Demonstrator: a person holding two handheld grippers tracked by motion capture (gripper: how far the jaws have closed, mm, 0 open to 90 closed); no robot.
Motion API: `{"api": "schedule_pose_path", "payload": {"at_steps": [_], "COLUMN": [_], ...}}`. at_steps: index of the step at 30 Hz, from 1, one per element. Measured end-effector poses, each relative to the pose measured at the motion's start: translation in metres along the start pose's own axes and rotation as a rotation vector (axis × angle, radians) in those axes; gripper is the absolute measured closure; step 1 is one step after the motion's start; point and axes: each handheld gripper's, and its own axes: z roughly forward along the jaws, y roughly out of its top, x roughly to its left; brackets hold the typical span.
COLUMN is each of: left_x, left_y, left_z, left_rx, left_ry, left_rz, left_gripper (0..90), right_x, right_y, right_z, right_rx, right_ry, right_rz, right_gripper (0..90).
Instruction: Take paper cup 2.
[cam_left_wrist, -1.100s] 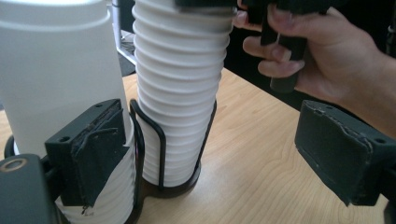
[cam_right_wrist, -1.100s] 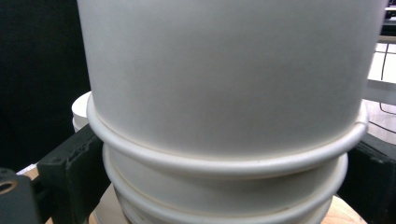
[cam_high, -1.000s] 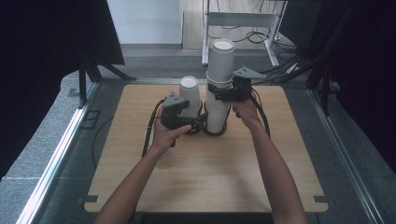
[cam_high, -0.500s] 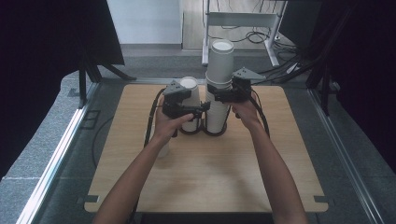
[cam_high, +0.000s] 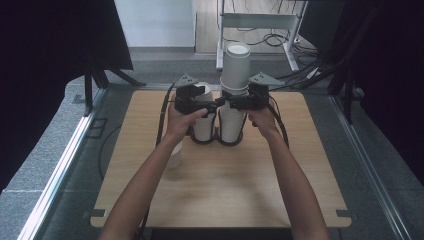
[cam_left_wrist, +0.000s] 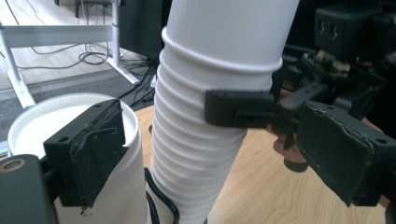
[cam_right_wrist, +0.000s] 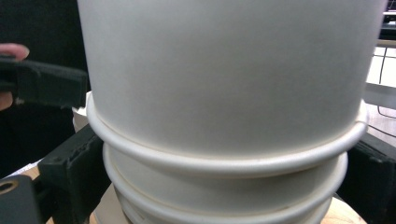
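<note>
A tall stack of white paper cups (cam_high: 234, 112) stands mid-table, with an upper cup (cam_high: 237, 62) sitting high in it. My right gripper (cam_high: 235, 103) is shut on the stack just under that cup's rim; its jaws flank the stack (cam_right_wrist: 224, 186) on both sides in the right gripper view. A shorter white cup (cam_high: 204, 125) stands just left of the stack. My left gripper (cam_high: 212, 104) hovers at that cup's rim, open. In the left gripper view its pads (cam_left_wrist: 88, 154) stand apart, with the stack (cam_left_wrist: 201, 140) ahead between them and untouched.
Another white cup (cam_high: 175, 156) stands on the wooden table (cam_high: 280, 180), half hidden by the left forearm. Black cable loops (cam_high: 227, 143) lie around the cup bases. A metal frame (cam_high: 260, 22) stands beyond the table's far edge. Rails run along both sides.
My left gripper has risen and shifted right and away, from the short cup's near left side up to its rim beside the tall stack. The right gripper has kept still.
</note>
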Motion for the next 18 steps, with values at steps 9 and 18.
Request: {"api": "schedule_pose_path", "payload": {"at_steps": [9,18], "left_x": [-0.004,-0.001], "left_y": [0.022,0.038], "left_z": [0.006,0.023], "left_rx": [-0.025,0.008], "left_ry": [-0.019,-0.011], "left_rz": [0.039,0.055], "left_gripper": [7.2,4.9], "right_x": [0.0,0.0], "right_y": [0.0,0.0], "right_z": [0.0,0.0], "right_rx": [-0.003,-0.002], "right_ry": [-0.001,0.002], "right_rz": [-0.004,-0.007], "right_gripper": [3.5,3.5]}}
